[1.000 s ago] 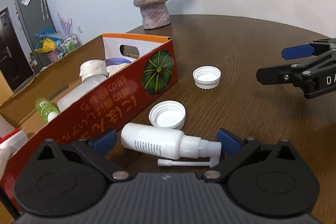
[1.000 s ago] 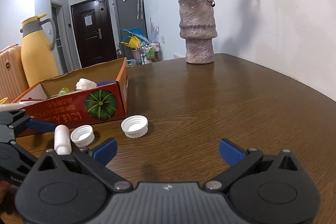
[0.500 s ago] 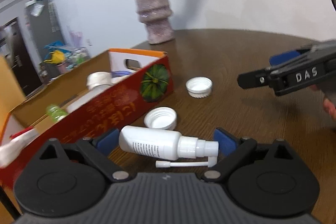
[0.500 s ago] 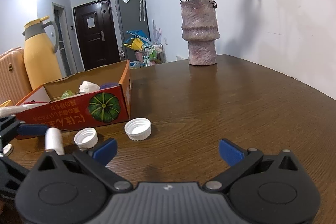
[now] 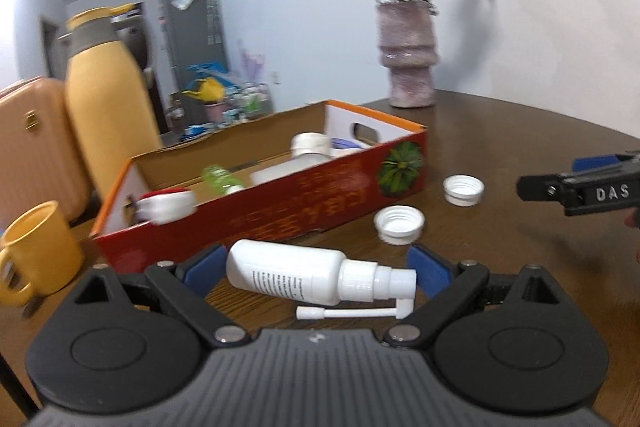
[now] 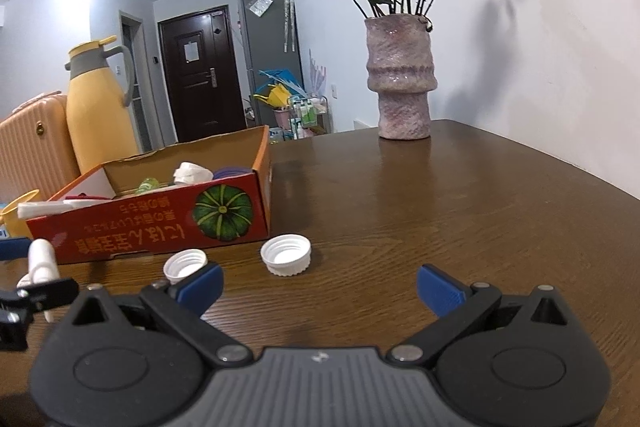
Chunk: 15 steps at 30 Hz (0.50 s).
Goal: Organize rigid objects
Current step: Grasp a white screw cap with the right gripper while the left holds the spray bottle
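Left gripper (image 5: 316,267) jaws span a white plastic spray bottle (image 5: 288,273) lying sideways between the blue pads, above the brown wooden counter (image 5: 500,239); pad contact cannot be confirmed. Right gripper (image 6: 320,287) jaws stand open and empty. Two white screw caps (image 6: 286,254) lie beside the red cardboard box (image 6: 160,223).

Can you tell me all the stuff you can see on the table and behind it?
spray bottle: one, white, lying sideways between the left gripper's fingers
bottle caps: two, white, on the table beside the box
box: one, red cardboard with a pumpkin picture, holding bottles and lids
vase: one, pinkish, with dried roses, at the far edge of the table
table: one, dark brown wood
jug: one, yellow, behind the box
mug: one, yellow, left of the box
suitcase: one, peach, far left
left gripper: black, blue fingers around the bottle
right gripper: black, blue fingers open, empty
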Each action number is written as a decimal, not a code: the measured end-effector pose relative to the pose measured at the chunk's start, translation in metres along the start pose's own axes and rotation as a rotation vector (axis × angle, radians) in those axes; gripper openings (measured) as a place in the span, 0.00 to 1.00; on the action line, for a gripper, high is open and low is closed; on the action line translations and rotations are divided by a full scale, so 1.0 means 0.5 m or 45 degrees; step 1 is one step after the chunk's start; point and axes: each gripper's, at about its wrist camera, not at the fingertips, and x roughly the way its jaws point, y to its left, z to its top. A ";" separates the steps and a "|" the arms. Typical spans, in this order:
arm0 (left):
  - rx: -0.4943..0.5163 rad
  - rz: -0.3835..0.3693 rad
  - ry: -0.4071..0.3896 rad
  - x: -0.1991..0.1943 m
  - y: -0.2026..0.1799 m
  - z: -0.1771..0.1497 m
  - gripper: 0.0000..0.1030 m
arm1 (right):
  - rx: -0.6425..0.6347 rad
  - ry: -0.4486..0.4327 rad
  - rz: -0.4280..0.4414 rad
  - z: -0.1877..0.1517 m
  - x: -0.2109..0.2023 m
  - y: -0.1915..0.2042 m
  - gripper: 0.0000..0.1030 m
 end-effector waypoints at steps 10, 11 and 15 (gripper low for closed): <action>-0.151 0.180 -0.035 -0.064 0.058 -0.013 0.95 | -0.064 0.011 0.087 -0.009 -0.005 0.051 1.00; -0.165 0.191 -0.037 -0.069 0.063 -0.014 0.95 | -0.069 0.011 0.097 -0.011 -0.007 0.056 1.00; -0.209 0.240 -0.042 -0.086 0.083 -0.017 0.95 | -0.085 0.010 0.131 -0.014 -0.010 0.076 1.00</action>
